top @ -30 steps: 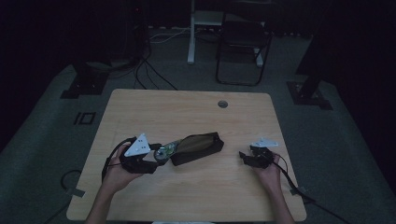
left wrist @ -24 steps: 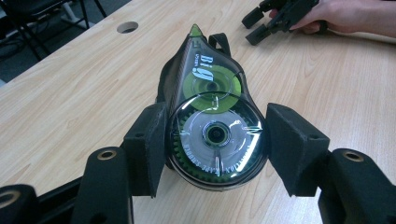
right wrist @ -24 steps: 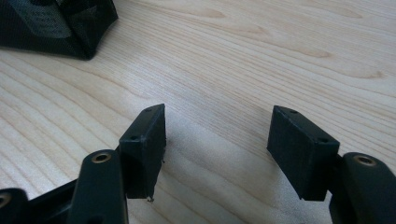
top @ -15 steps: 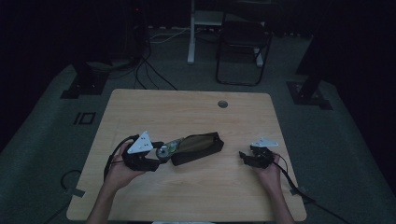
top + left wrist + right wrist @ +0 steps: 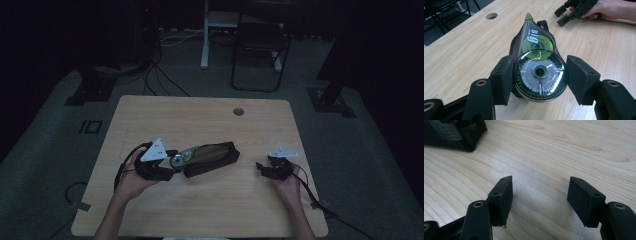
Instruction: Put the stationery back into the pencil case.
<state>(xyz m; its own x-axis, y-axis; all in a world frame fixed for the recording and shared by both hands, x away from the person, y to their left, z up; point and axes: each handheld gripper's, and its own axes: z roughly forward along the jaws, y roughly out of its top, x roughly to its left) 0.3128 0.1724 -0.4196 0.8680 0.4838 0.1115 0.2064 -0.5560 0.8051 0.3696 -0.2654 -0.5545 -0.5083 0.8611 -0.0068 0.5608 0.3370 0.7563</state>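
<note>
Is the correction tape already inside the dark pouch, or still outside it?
Outside: the correction tape sits between the left gripper pads, in front of the dark pouch.

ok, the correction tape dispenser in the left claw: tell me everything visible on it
The correction tape dispenser is a teardrop-shaped, clear smoky plastic shell showing a large pale reel with a toothed rim at the wide end and a smaller green reel above it, with white lettering and a green tip. The left claw is shut on its wide end, a pad on each side. It points away from the claw, its tip over the dark pouch lying on the wooden table.
</note>
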